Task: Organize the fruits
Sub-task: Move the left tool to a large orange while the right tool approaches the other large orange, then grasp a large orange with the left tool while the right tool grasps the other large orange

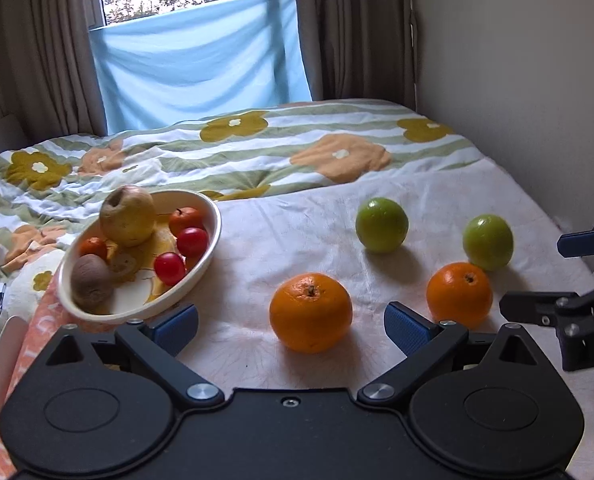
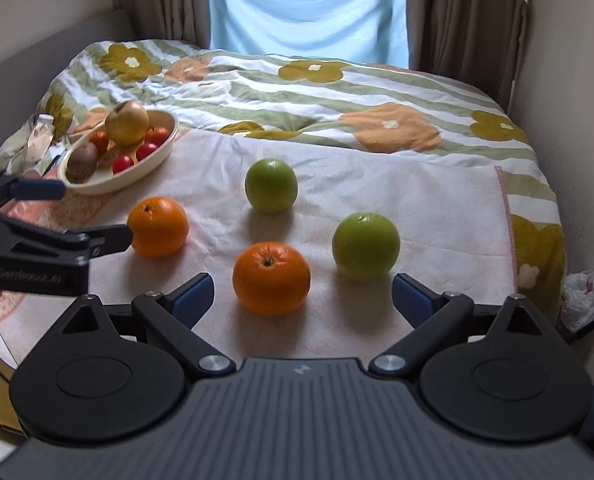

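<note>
Two oranges and two green apples lie on a pale towel on the bed. In the left wrist view my left gripper (image 1: 291,326) is open, with the near orange (image 1: 311,312) just ahead between its fingers. The second orange (image 1: 459,294) and the apples (image 1: 382,225) (image 1: 488,242) lie to the right. In the right wrist view my right gripper (image 2: 302,296) is open, with an orange (image 2: 271,278) between its fingers and an apple (image 2: 366,245) just beyond the right finger. The other apple (image 2: 271,186) and orange (image 2: 158,227) lie farther off.
A cream oval bowl (image 1: 213,240) holds a yellow apple, a kiwi and small red and orange fruits at the left; it also shows in the right wrist view (image 2: 165,144). A flowered quilt (image 1: 257,152) lies behind. A wall (image 1: 537,80) runs along the right.
</note>
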Demonstrator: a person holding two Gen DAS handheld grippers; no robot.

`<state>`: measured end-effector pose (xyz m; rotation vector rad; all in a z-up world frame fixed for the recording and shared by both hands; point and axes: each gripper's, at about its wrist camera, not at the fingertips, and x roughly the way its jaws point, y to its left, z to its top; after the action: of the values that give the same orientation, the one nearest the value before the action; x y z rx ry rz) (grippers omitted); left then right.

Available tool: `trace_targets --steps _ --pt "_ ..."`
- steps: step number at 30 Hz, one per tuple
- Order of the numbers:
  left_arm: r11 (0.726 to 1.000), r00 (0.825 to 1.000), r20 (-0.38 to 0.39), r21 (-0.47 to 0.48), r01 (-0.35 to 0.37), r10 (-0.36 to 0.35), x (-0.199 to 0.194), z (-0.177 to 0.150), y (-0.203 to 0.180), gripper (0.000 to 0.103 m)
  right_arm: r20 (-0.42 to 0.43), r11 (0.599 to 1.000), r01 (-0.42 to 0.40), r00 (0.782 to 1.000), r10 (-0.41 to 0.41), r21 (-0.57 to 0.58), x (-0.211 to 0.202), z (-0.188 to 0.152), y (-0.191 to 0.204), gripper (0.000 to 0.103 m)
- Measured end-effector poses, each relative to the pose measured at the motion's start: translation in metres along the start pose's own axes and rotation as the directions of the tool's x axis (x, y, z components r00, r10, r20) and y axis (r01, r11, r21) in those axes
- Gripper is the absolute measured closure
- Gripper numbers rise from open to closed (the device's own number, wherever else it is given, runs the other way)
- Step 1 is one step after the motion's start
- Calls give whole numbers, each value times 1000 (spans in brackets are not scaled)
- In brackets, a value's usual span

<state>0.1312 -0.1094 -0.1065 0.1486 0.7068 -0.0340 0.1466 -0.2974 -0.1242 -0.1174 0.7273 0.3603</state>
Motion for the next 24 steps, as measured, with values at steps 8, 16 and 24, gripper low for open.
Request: trace_targets --steps 8,16,24 --pt "999 999 -47 52 -5 7 41 0 -7 5 -19 998 -35 999 34 -55 31 -11 3 0" --pt "997 996 -86 71 13 -7 63 0 -13 18 -35 996 -63 998 61 -60 47 -8 5 3" --pt "997 994 -103 68 37 -29 66 -3 -13 37 -39 995 -78 996 76 -58 55 -6 8 7"
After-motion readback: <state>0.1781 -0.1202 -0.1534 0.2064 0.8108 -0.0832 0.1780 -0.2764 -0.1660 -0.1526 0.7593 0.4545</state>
